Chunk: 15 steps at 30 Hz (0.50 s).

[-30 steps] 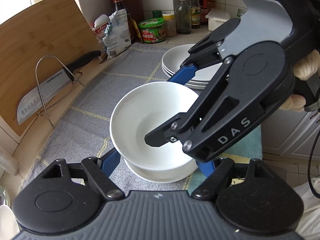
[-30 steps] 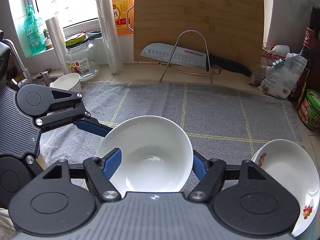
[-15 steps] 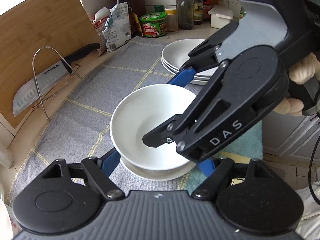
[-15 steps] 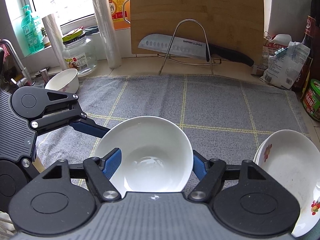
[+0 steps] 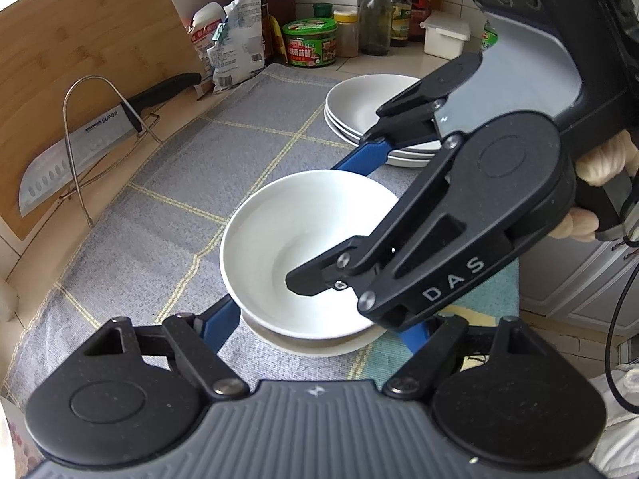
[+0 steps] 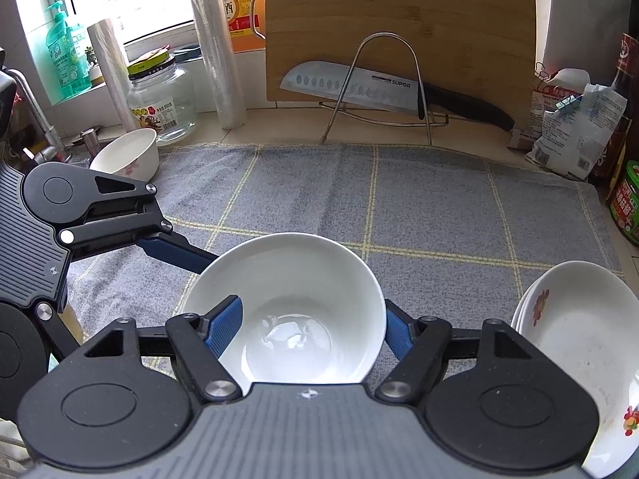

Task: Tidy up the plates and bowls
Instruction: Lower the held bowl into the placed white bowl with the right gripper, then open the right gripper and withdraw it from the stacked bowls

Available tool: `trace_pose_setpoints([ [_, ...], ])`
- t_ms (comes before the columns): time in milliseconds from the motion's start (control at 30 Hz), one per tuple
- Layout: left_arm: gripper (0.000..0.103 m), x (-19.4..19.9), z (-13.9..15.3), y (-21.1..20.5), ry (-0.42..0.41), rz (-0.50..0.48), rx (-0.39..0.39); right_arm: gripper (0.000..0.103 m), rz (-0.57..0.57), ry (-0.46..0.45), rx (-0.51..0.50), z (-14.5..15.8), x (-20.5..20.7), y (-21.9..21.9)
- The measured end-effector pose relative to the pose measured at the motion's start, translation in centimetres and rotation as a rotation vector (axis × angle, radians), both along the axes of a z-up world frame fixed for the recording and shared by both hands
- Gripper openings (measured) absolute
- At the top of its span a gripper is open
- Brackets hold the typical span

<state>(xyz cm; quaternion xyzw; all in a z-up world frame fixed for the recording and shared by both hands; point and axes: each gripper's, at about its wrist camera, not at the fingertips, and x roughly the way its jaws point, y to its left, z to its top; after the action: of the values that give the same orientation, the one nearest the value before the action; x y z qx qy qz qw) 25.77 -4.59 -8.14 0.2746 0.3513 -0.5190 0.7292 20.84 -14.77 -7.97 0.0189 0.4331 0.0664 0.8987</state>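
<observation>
Under your fingers lies the grey checked cloth, the plate stack beyond your right tips, and both your left gripper and right gripper clamp the white bowl, nested in another bowl.

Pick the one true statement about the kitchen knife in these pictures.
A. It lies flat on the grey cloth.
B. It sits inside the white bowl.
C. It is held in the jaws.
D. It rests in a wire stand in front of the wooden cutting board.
D: the knife rests in the wire stand before the cutting board.
</observation>
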Motion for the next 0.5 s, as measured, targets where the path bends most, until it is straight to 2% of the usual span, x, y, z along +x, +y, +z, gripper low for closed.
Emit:
trace_pose_setpoints([
  [400,0.086,0.14,-0.03,-0.08,-0.003,-0.015,0.005,0.086,0.004,0.016,0.002,-0.41,0.20,0.15],
  [500,0.090,-0.59,0.53,0.11,-0.067,-0.033,0.002,0.090,0.004,0.007,0.013,-0.22,0.01,0.01],
])
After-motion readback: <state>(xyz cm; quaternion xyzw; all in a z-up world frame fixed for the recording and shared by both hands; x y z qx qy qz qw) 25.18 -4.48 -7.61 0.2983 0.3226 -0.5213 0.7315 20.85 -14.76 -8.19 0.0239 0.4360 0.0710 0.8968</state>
